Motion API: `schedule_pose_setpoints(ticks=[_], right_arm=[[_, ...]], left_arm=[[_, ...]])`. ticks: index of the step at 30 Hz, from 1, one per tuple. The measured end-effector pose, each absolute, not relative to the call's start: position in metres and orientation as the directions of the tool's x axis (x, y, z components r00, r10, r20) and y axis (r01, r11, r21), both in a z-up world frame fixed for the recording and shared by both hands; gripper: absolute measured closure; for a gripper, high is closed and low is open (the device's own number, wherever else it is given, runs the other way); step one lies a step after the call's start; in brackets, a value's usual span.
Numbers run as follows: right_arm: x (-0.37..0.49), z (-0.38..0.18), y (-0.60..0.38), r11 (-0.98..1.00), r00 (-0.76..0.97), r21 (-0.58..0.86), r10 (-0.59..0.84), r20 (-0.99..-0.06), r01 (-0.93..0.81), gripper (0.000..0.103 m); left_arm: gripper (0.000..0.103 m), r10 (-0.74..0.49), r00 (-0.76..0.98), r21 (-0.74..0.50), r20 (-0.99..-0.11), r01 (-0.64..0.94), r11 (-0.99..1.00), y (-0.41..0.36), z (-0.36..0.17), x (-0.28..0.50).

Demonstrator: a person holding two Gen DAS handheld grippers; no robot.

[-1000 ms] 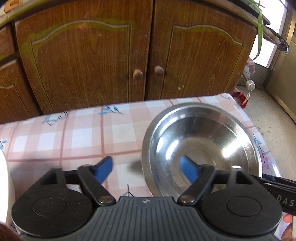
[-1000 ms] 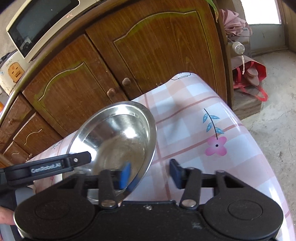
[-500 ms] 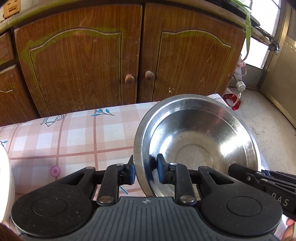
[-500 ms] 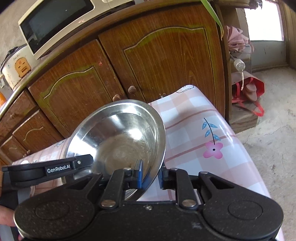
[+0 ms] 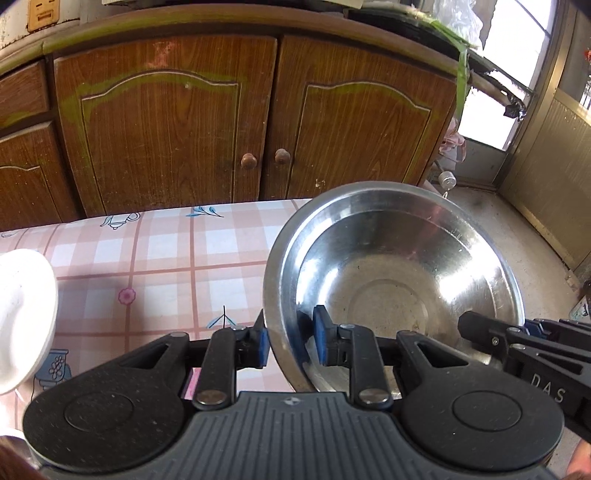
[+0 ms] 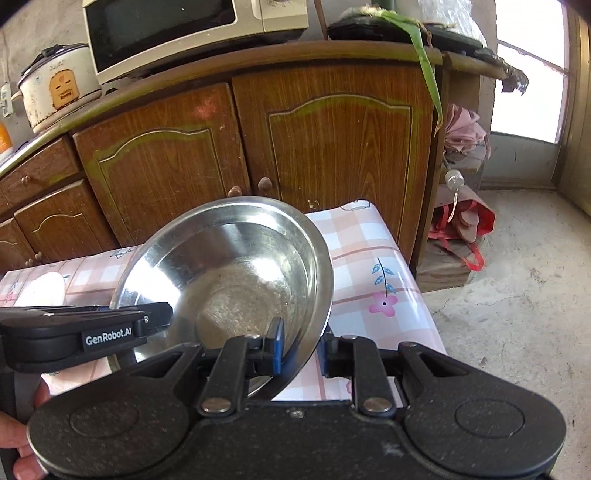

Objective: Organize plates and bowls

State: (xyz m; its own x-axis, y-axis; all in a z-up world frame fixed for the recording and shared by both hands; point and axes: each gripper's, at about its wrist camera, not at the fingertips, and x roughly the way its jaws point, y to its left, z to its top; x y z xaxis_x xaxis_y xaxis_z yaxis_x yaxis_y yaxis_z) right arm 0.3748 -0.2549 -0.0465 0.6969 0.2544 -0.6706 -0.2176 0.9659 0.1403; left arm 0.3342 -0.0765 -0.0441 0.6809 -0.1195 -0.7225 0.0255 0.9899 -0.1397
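Gripping the same stainless steel bowl [image 5: 391,280] from opposite sides, both grippers had their fingers clamped on its rim; the left gripper [image 5: 290,341] had one blue pad outside the bowl's left wall and the other inside, and its jaws had just been closing, with the rim between them; the right gripper [image 6: 300,345] pinched the rim on the opposite edge in the same manner, one pad within the bowl and one outside, and its jaws had also just been closing on the rim; the bowl was held tilted above the surface [image 5: 166,258], a table covered with a pink checked cloth printed with small flowers, its mouth facing up and toward the cameras, its inside bare and shiny; a white dish [image 5: 22,317] sat on the cloth well to the left of the bowl, only partly in view; behind the surface stood a brown wooden cabinet [image 6: 332,147] with two round knobs on its doors; on top of it were a microwave [image 6: 184,29] and a white rice cooker [image 6: 55,85]; part of a hand [image 6: 18,424] showed at the lower left of the right wrist view.
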Motion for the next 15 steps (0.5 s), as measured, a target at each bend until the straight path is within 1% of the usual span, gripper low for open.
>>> schedule_pose_setpoints(ticks=[5, 10, 15], right_arm=[[0.351, -0.03, -0.254, 0.97, 0.719, 0.107, 0.235, -0.654, -0.219, 0.079], [0.328, -0.018, -0.264, 0.967, 0.725, 0.136, 0.251, -0.642, -0.214, 0.079], [0.291, -0.011, -0.271, 0.979, 0.754, 0.115, 0.204, -0.625, -0.169, 0.079]], left_arm=[[0.078, -0.135, 0.685, -0.16, -0.716, 0.028, 0.987, -0.078, -0.031, 0.317], [0.079, -0.133, 0.695, -0.133, -0.707, 0.054, 0.99, -0.087, -0.02, 0.29], [0.078, -0.143, 0.699, -0.111, -0.701, 0.091, 0.99, -0.098, -0.014, 0.259]])
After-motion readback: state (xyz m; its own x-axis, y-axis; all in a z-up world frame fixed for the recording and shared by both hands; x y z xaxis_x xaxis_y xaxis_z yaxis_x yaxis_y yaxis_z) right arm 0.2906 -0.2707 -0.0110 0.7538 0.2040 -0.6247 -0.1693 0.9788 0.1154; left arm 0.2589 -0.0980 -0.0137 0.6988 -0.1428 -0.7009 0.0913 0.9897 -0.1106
